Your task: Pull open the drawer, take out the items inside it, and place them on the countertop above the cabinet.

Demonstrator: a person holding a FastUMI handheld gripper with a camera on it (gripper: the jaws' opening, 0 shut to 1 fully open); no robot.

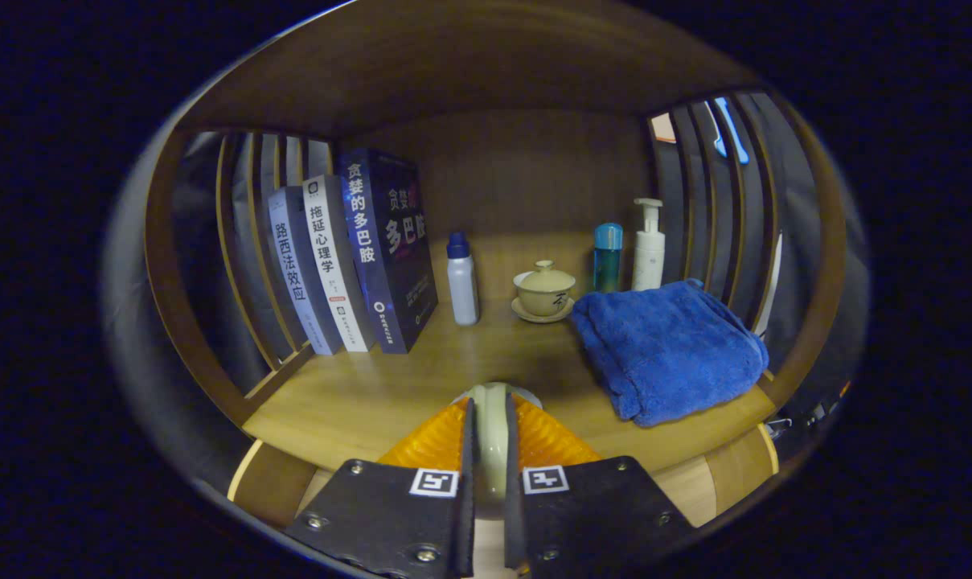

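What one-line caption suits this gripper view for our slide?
Gripper shut on a pale rounded object at the wooden countertop, before a folded blue towel.

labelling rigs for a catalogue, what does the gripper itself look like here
The gripper has two flat plate-like finger bodies fastened with small round screws, each bearing a square black-and-white fiducial marker near its inner edge. Ahead of the plates, each finger ends in a ribbed, wedge-shaped pad.
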